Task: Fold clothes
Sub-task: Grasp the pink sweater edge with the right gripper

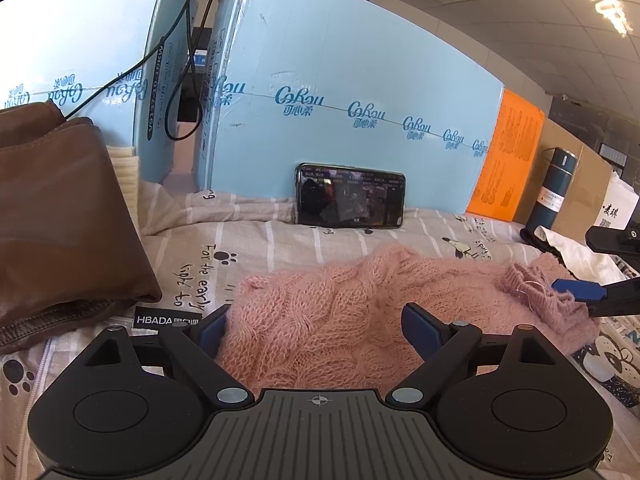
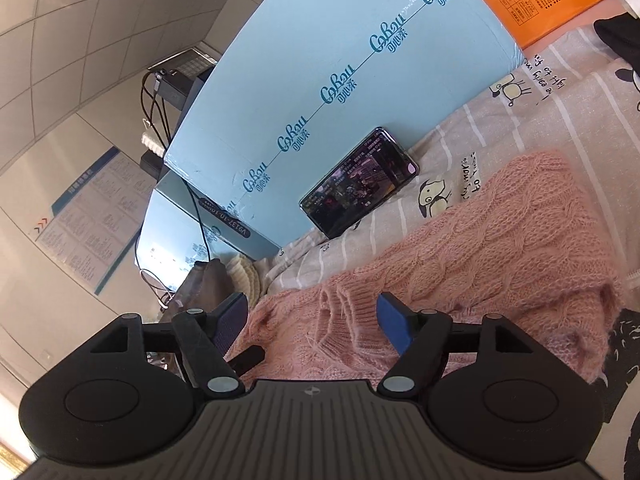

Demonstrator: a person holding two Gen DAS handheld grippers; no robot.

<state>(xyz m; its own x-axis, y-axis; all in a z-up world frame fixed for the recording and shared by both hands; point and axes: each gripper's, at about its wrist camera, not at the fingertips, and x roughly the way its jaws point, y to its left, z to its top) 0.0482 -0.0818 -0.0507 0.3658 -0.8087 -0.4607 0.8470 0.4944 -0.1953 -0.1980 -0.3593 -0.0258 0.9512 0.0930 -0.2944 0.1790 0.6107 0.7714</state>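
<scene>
Pink sweater (image 1: 352,312) bunched mid-bed, both my fingers spread.

My left fingers (image 1: 316,330) gape around its near edge; my right fingers (image 2: 314,322) straddle the ribbed hem, seemingly not pinching.

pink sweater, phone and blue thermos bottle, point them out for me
pink sweater (image 1: 328,316): left wrist view, middle of the knit body
phone (image 1: 350,196): left wrist view, centre of its screen
blue thermos bottle (image 1: 554,190): left wrist view, mid body

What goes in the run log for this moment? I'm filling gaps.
task: fold clothes | left gripper: open over sweater | right gripper: open, sweater cuff between fingers, unpinched | phone: against box
</scene>
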